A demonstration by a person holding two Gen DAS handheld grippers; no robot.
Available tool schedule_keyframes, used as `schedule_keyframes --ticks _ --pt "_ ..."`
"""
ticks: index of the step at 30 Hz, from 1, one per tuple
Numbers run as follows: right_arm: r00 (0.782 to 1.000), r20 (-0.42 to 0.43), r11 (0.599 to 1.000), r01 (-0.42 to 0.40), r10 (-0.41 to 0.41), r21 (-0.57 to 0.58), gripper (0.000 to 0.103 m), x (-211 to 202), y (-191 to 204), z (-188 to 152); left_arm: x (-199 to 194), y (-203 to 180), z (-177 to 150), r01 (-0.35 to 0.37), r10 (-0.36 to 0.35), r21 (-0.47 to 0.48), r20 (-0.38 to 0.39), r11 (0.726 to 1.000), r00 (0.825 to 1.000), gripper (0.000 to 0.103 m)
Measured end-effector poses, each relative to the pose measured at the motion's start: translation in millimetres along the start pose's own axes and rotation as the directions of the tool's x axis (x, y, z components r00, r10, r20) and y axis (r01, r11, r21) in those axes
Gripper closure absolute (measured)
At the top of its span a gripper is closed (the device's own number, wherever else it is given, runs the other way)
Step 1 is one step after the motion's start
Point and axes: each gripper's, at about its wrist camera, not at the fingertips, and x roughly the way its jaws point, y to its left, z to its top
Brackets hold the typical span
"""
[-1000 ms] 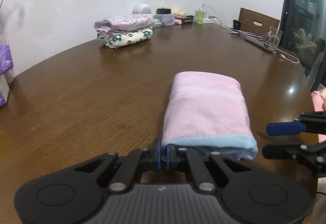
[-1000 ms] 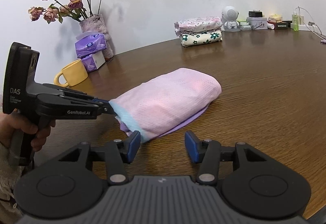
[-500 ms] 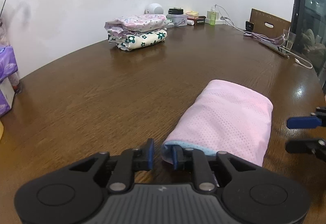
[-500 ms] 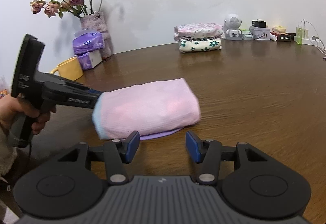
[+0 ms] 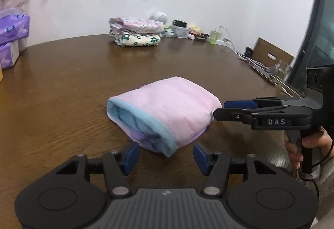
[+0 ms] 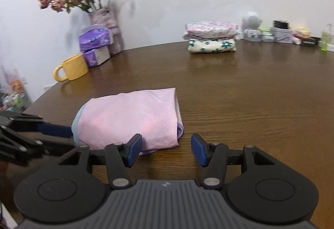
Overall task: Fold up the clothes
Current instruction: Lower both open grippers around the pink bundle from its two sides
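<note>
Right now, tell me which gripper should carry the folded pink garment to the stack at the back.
Probably left. The left gripper has its opening jaws astride the folded pink garment's blue-hemmed end. The right gripper only reaches its corner. The stack lies ahead.

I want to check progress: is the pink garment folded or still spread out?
Folded. The pink garment lies as a compact layered bundle on the table, its blue hem doubled at one end.

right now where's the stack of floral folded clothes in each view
Left wrist: the stack of floral folded clothes sits upper centre-left, at the table's far edge.
Right wrist: the stack sits upper right of centre, left of the white robot figure.
Shared landmark: the pink folded garment in the foreground.
</note>
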Motion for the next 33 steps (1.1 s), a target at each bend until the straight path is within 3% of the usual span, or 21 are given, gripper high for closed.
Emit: schedule_keyframes --ticks 2,5,7,11,16,25,28,30,33 --pt "0.999 -0.01 0.999 -0.039 0.039 -0.013 0.05 2.9 -7.3 4.2 4.5 -2.8 2.3 -0.013 0.013 -0.011 0.003 1.0 1.0 0.05" --pt "0.994 -0.028 0.994 -0.104 0.103 -0.017 0.05 7.8 -19.1 9.9 12.1 -6.1 5.2 -0.032 0.032 -0.007 -0.01 0.999 0.999 0.066" --pt "0.987 -0.046 0.988 -0.155 0.155 -0.01 0.053 10.6 -24.4 11.5 15.2 -7.1 6.2 -0.028 0.028 0.004 -0.026 1.0 0.999 0.085" --pt "0.968 -0.068 0.97 -0.242 0.242 0.011 0.073 14.3 -31.6 10.5 14.9 -4.4 6.3 0.0 0.001 0.021 -0.054 1.0 0.999 0.094" --pt "0.957 -0.069 0.959 -0.281 0.283 0.036 0.085 11.7 -31.4 5.6 13.0 13.2 11.8 0.004 -0.003 0.014 -0.089 1.0 0.996 0.096" --pt "0.953 -0.076 0.956 -0.29 0.293 0.049 0.089 5.1 -18.5 -7.6 7.6 31.6 11.0 0.021 -0.018 0.026 -0.124 0.999 0.992 0.094" --pt "0.958 -0.071 0.96 -0.272 0.277 0.071 0.087 1.7 -24.1 -5.2 -6.6 31.5 17.4 -0.004 0.003 -0.016 -0.09 1.0 0.996 0.082" --pt "0.967 -0.034 0.965 -0.251 0.254 0.073 0.086 -8.6 -28.1 2.4 -20.4 27.3 28.2 -0.017 0.017 0.001 -0.03 1.0 0.999 0.08" --pt "0.975 0.013 0.974 -0.224 0.223 0.026 0.085 -15.8 -24.5 22.1 -16.9 15.2 46.8 -0.036 0.036 0.06 -0.002 0.998 0.999 0.08"
